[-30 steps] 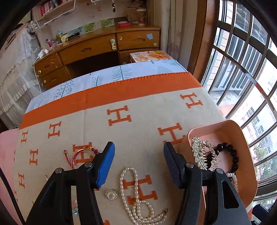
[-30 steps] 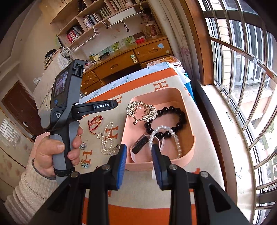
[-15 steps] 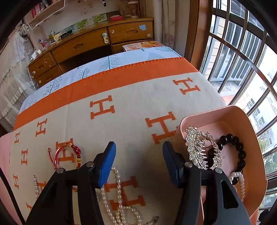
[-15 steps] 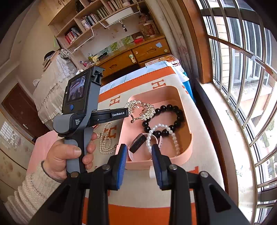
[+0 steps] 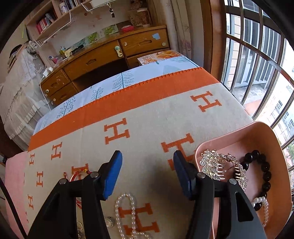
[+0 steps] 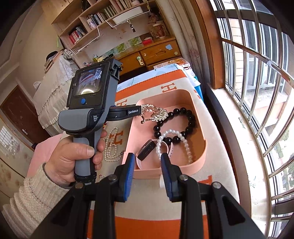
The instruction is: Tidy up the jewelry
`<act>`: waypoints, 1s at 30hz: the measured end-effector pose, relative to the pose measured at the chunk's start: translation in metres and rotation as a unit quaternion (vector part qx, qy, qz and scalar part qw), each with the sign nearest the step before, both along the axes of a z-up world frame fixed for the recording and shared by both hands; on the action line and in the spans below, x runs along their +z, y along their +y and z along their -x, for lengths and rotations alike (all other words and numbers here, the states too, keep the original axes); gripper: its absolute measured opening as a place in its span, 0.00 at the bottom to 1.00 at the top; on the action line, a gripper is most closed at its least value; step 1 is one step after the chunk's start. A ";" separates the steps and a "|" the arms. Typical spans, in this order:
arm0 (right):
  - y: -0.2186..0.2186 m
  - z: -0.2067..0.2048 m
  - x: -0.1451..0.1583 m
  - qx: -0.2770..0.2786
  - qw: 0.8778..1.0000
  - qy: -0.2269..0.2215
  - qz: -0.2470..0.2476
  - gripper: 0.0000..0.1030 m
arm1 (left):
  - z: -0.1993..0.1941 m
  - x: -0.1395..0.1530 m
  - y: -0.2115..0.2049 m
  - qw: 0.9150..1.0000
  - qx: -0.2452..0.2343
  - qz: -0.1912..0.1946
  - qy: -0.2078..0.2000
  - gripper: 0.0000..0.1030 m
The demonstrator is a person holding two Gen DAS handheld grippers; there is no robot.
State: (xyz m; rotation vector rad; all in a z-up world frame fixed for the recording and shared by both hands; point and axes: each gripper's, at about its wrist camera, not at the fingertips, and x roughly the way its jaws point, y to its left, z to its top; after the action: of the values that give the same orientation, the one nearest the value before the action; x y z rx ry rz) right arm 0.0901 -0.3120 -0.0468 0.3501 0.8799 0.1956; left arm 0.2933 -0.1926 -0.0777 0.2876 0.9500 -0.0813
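The left tongs (image 5: pixel 147 172) hang half-open and empty over the pearl necklace (image 5: pixel 126 211), probably lining up a pickup for the pink tray (image 6: pixel 199 128) near the bed's window edge, while the right tongs (image 6: pixel 147 171), narrowly parted and empty, wait at its rim.

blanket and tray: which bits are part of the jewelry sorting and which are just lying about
Job:
pink tray
rhinestone hair comb
black bead bracelet
pearl bracelet
pearl necklace
red cord bracelet

Lying about:
wooden desk
bookshelf
magazine

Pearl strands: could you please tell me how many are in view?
2: a pearl bracelet inside the pink tray, and a long pearl necklace on the blanket outside it.
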 end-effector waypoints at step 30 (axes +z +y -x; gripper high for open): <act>0.006 -0.004 0.004 0.002 1.000 0.011 0.024 0.29 | 0.018 0.009 -0.025 0.985 -0.030 -0.164 -0.054 0.77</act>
State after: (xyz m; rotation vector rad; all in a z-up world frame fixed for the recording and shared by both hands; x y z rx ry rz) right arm 0.0945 -0.3057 -0.0423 0.3067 0.9062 0.1747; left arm 0.2753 -0.2179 -0.0692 0.6188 0.8449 0.0370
